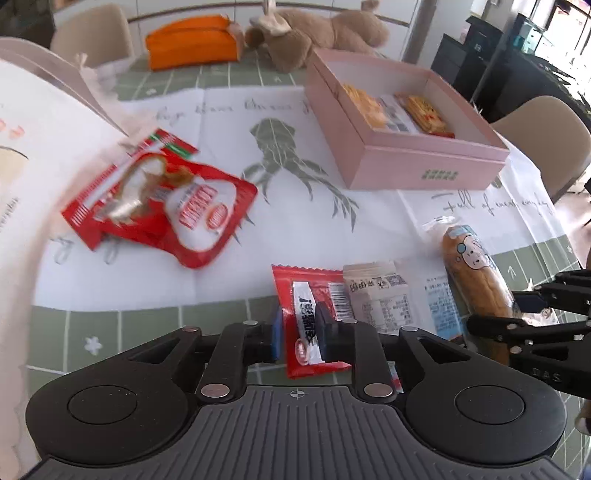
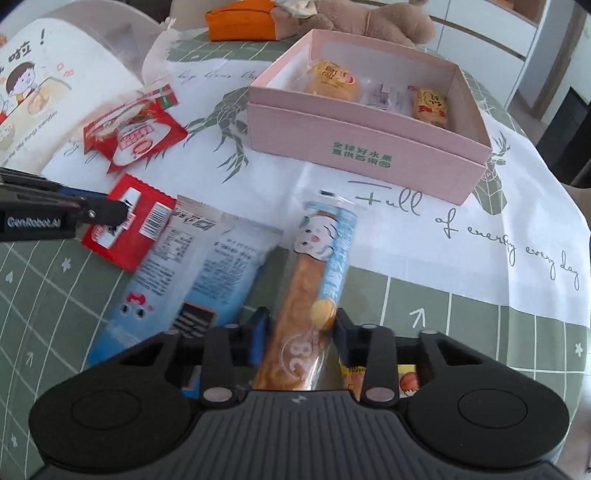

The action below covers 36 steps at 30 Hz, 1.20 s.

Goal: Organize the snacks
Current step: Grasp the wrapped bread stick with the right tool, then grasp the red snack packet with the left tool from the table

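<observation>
We see glossy red foil on the small snack packet [image 1: 314, 321], pinched by the left gripper [image 1: 300, 326] of matt black plastic with blue rubbery pads. The long bread stick [image 2: 314, 295] sits in clear, shiny film between the right gripper's [image 2: 300, 334] 2 pads. The pink box [image 2: 365, 147] looks like matt, smooth cardboard. The white tablecloth [image 1: 369, 229] is creased fabric. The plush toy [image 1: 325, 33] is fuzzy.

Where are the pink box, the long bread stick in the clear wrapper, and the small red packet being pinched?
pink box [image 2: 317, 146]: right wrist view, front wall.
long bread stick [image 2: 303, 295]: right wrist view, middle of the loaf.
small red packet [image 1: 295, 291]: left wrist view, upper part of the wrapper.
</observation>
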### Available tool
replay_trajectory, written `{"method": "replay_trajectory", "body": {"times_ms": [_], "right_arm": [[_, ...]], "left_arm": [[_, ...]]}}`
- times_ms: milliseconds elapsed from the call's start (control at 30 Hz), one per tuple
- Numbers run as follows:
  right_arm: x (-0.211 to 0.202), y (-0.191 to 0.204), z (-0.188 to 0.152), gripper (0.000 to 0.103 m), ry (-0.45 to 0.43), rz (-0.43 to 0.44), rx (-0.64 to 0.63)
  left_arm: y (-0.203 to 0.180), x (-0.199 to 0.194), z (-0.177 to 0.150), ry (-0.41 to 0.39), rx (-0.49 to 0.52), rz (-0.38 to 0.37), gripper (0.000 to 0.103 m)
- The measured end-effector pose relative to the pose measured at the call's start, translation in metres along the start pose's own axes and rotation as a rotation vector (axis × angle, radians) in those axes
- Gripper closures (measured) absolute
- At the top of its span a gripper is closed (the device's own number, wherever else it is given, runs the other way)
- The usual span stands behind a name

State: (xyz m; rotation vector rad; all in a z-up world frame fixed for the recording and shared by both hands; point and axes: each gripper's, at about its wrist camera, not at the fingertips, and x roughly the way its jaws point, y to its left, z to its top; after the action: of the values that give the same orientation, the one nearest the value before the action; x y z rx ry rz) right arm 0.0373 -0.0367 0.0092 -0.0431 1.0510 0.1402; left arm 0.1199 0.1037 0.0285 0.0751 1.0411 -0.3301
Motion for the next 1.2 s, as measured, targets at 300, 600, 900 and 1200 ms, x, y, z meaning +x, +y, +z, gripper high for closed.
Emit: {"method": "replay_trajectory", "body": {"times_ms": [300, 600, 900, 1200], "right_arm": [[-0.007, -0.005, -0.012, 0.057, -0.003, 0.005, -0.072], [-0.004, -0.026, -0.017, 0.035, -0.039, 0.033, -0.047], [-0.004, -0.025, -0.021, 0.029, -0.061, 0.044, -0.065], [-0.006, -0.027, -0.024, 0.025, -0.050, 0.036, -0.048]], "left_arm": [[-0.036, 0.014, 0.008, -0.031, 0.115, 0.082, 0.073], [-0.019, -0.001, 0.003, -0.079, 0.109, 0.119, 0.055], [-0.063, 0.012, 0.001, -0.048, 0.236, 0.089, 0.063], [-0.071, 0.018, 0.002, -0.039, 0.224, 0.068, 0.062]]}}
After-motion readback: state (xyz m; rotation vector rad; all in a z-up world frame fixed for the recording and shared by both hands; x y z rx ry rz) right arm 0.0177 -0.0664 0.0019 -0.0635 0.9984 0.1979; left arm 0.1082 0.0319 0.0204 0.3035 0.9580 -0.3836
